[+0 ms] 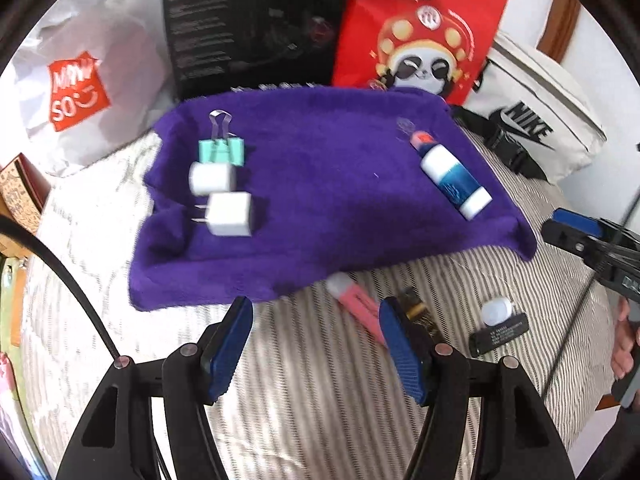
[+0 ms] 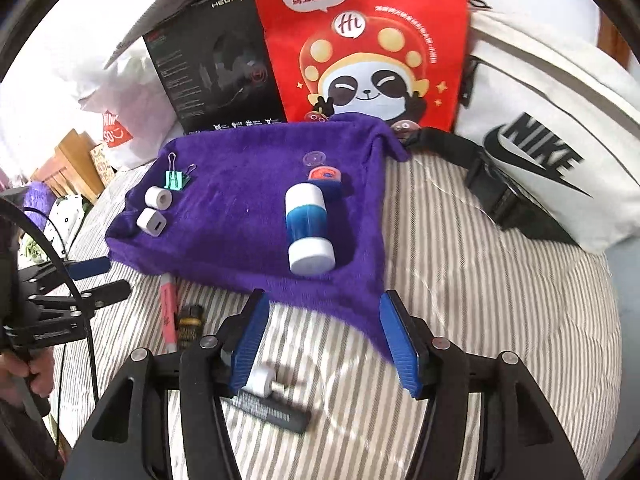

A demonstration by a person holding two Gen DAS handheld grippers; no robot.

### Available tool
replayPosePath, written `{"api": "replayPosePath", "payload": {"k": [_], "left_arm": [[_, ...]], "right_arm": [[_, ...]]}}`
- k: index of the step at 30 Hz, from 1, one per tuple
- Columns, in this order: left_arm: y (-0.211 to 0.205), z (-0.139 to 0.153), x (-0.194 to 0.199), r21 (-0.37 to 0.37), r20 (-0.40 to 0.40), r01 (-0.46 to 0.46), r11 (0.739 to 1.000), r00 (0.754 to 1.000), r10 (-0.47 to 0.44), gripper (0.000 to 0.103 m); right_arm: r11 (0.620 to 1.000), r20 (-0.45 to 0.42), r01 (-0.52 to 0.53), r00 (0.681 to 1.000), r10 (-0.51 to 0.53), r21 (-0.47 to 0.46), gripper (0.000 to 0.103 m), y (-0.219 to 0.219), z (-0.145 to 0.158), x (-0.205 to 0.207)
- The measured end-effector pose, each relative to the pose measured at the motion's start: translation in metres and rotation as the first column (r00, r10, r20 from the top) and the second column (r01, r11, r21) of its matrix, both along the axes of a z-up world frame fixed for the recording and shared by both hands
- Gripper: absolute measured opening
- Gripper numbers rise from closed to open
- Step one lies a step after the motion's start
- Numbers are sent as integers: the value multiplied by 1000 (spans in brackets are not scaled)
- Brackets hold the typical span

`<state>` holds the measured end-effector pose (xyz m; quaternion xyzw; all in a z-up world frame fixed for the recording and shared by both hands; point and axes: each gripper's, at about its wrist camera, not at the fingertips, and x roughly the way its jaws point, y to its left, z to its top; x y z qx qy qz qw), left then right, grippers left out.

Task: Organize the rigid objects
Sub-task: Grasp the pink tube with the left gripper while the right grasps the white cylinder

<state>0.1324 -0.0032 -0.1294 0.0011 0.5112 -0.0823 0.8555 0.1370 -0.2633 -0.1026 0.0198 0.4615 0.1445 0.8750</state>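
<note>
A purple towel (image 1: 320, 184) (image 2: 240, 216) lies on a striped bed. On it are a teal binder clip (image 1: 221, 150) (image 2: 175, 179), two white charger plugs (image 1: 228, 213) (image 2: 152, 222), and a blue-and-white bottle (image 1: 454, 179) (image 2: 308, 226) next to a small orange-and-blue tape roll (image 2: 326, 176). On the bed in front of the towel lie a pink pen (image 1: 356, 306) (image 2: 168, 312), a small dark bottle (image 1: 416, 310) (image 2: 188, 326), a black stick (image 1: 498, 334) (image 2: 272, 408) and a white cap (image 1: 496, 311) (image 2: 262, 380). My left gripper (image 1: 316, 344) is open and empty. My right gripper (image 2: 324, 340) is open and empty above the bed.
A black box (image 1: 248, 20) (image 2: 212, 68), a red panda bag (image 1: 416, 28) (image 2: 360, 40) and a white Nike bag (image 1: 532, 116) (image 2: 540, 132) stand behind the towel. A white shopping bag (image 1: 84, 92) is at the left. The right gripper shows in the left wrist view's right edge (image 1: 592, 248).
</note>
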Motion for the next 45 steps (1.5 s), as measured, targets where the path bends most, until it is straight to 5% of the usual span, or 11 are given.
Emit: {"api": "replayPosePath", "payload": {"k": [16, 29, 30, 35, 45], "left_arm": [[-24, -34, 9, 17, -68, -27, 999, 997, 28, 67], [-13, -40, -19, 120, -41, -1, 993, 999, 6, 68], [-15, -40, -19, 122, -34, 2, 993, 999, 3, 66], [-21, -36, -19, 90, -3, 28, 996, 1000, -28, 18], [-20, -37, -24, 77, 41, 26, 997, 999, -29, 16]], "right_arm": [[999, -25, -12, 1000, 13, 50, 62, -4, -12, -26], [996, -52, -23, 998, 27, 87, 62, -3, -28, -30], [996, -53, -25, 998, 30, 86, 62, -2, -29, -30], [996, -69, -36, 997, 42, 79, 62, 0, -35, -33], [996, -96, -75, 992, 80, 56, 62, 6, -48, -44]]}}
